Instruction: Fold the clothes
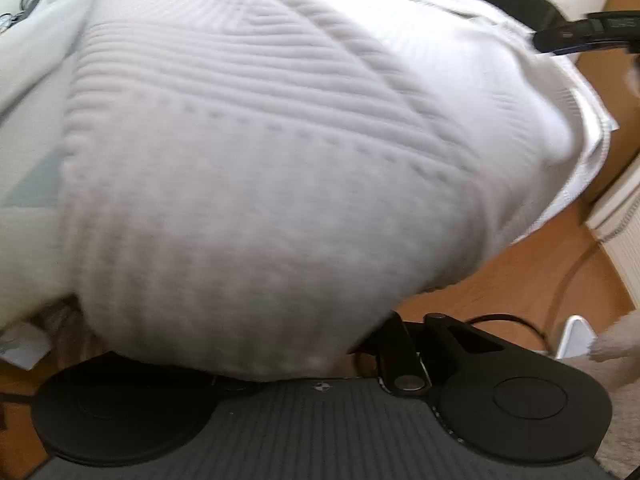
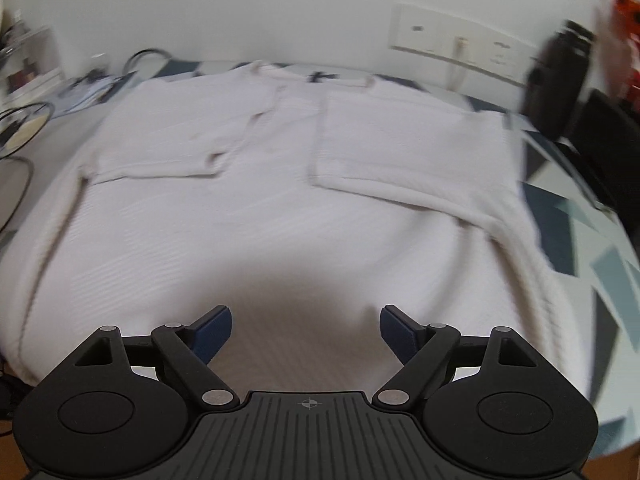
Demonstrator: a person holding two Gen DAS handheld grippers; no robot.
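A white ribbed knit sweater (image 2: pixel 256 232) lies flat on the table with both sleeves folded in over its chest. Close in front of its near hem is my right gripper (image 2: pixel 306 330), open, with nothing between its blue pads (image 2: pixel 214 332). In the left wrist view the sweater (image 1: pixel 260 160) fills the frame and drapes over my left gripper (image 1: pixel 320 356). The cloth hides its fingertips, but the linkage is drawn in and the hem bunches there, so it is shut on the sweater. A black finger (image 1: pixel 576 34) with a blue edge, seemingly the other gripper's, shows at the upper right.
The tablecloth (image 2: pixel 560 232) has a blue-grey geometric print. Cables and wire rings (image 2: pixel 24 120) lie at the table's left side, and a black bag (image 2: pixel 560 80) stands at the right. A wall socket panel (image 2: pixel 460 40) is behind. Wooden floor (image 1: pixel 520 272) shows below the table's edge.
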